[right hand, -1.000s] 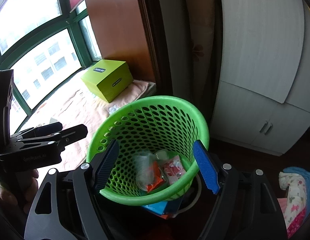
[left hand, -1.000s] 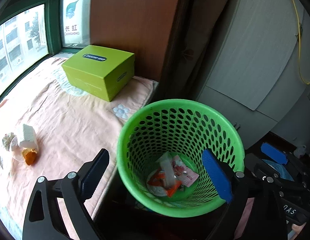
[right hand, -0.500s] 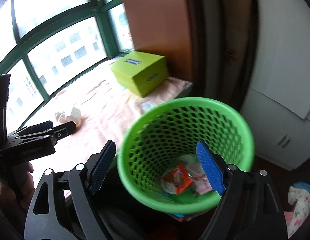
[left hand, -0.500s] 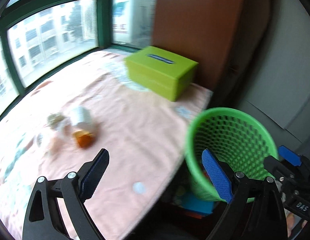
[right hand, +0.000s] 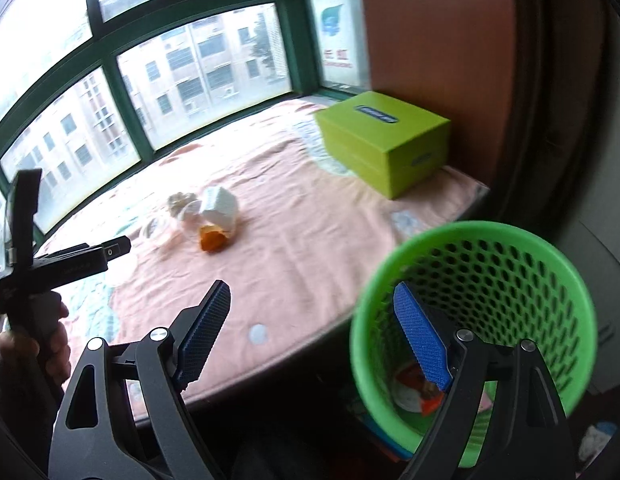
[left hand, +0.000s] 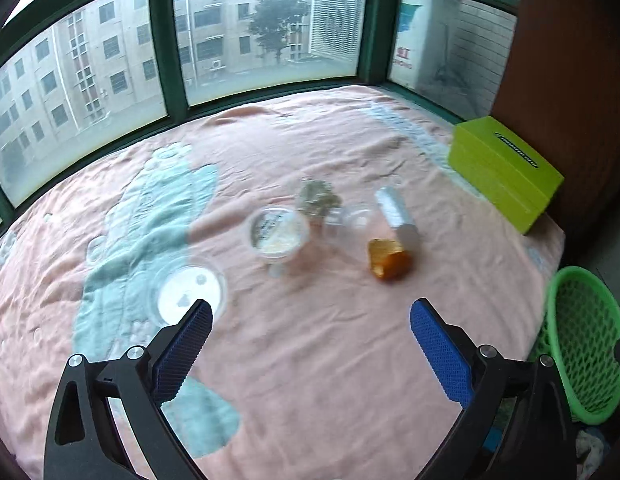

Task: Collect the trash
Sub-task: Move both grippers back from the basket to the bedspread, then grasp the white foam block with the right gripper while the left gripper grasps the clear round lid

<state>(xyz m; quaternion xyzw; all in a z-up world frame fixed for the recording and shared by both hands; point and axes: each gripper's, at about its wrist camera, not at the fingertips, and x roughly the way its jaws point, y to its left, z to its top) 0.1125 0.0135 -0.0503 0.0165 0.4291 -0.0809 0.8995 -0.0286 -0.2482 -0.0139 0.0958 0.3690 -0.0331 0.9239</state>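
Observation:
Trash lies on the pink blanket (left hand: 310, 360): an orange wrapper (left hand: 389, 265), a white carton (left hand: 396, 213), a clear dome lid (left hand: 352, 222), a plastic cup (left hand: 277, 234), a round lid (left hand: 188, 292) and a crumpled wad (left hand: 316, 196). My left gripper (left hand: 308, 344) is open and empty, above the blanket short of the trash. The green mesh basket (right hand: 510, 256) with wrappers inside stands beside the ledge. My right gripper (right hand: 310, 336) is open and empty by the basket's rim. The orange wrapper (right hand: 212, 240) and carton (right hand: 220, 206) show in the right wrist view too.
A lime green box (left hand: 506, 172) sits at the blanket's far right by a brown panel (right hand: 438, 40). Green-framed windows (left hand: 270, 32) ring the ledge. The left gripper (right hand: 66, 268) and hand show at the left of the right wrist view.
Both views have swung left from the basket toward the blanket. The left gripper now faces the trash pile; the basket has slid to the right edge. Both grippers stay open.

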